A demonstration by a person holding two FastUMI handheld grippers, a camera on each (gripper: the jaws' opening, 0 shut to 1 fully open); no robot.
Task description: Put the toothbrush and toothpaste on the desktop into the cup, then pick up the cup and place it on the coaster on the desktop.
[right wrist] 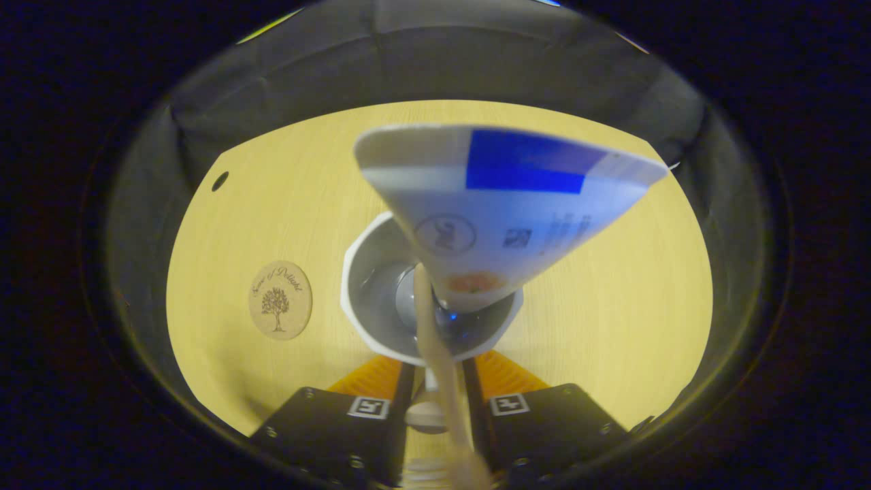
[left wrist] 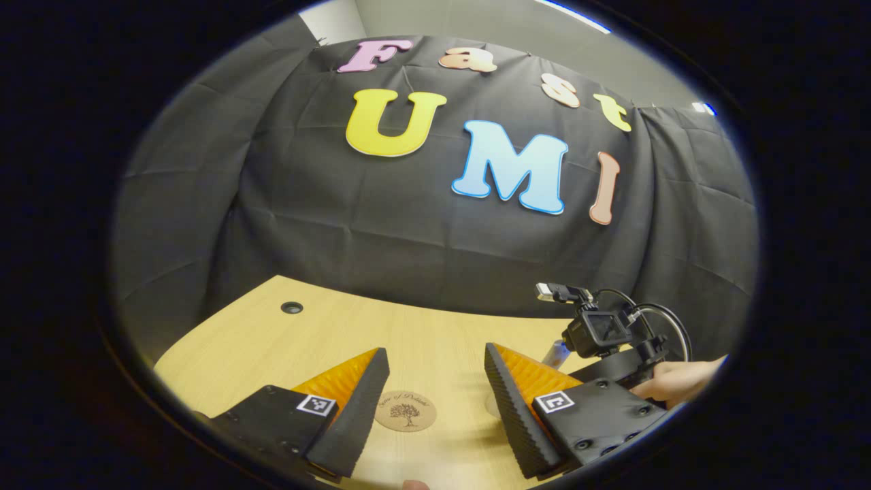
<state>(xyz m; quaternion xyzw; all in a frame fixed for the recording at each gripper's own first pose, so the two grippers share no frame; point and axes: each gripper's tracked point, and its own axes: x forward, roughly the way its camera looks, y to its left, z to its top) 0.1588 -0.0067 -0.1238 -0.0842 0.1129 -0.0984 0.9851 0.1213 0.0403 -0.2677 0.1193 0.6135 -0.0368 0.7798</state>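
Note:
In the right gripper view I look straight down into the white cup (right wrist: 371, 272) on the wooden desk. The toothpaste tube (right wrist: 503, 211) stands in the cup, its flat crimped end up toward the camera. The beige toothbrush (right wrist: 435, 340) runs from the cup's inside back between the fingers of my right gripper (right wrist: 439, 364), which is shut on its handle just above the rim. The round brown coaster (right wrist: 279, 299) lies left of the cup. In the left gripper view my left gripper (left wrist: 435, 350) hangs open over the desk, with the coaster (left wrist: 405, 410) between its fingers and nothing held.
The right gripper with its camera (left wrist: 599, 333) and the hand (left wrist: 680, 381) holding it show at the right of the left gripper view. A small cable hole (left wrist: 292, 307) sits near the desk's far left corner. Black cloth closes off the back.

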